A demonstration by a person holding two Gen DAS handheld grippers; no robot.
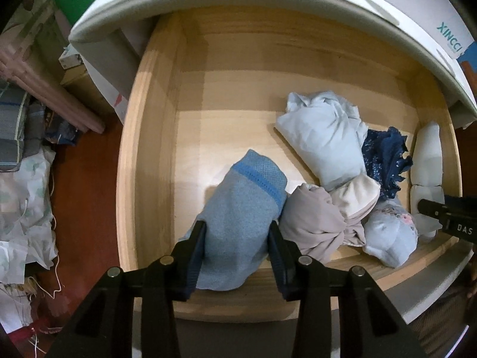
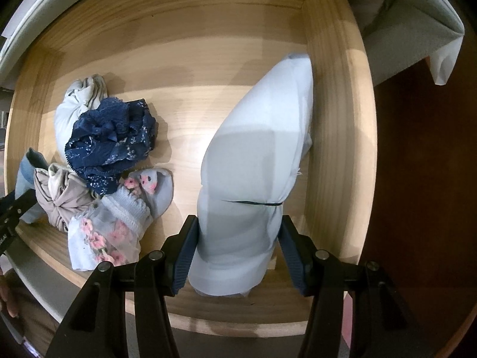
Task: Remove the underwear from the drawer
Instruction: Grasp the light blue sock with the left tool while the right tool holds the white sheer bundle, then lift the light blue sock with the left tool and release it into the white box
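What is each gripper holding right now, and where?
Left gripper: blue underwear, near its lower end. Right gripper: white roll, below its band.

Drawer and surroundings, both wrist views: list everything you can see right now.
Drawer: one, light wood, pulled open.
Blue underwear: one, grey-blue with brighter band, between left jaws.
White roll: one, tied with dark band, by right wall, between right jaws.
Pale blue bundle: one, mid-drawer.
Navy lace underwear: one, atop pile.
Beige underwear: one, knotted.
Floral underwear: one, front of pile.
Boxed clutter: outside drawer, left.
Left gripper: one, black.
Right gripper: one, black.
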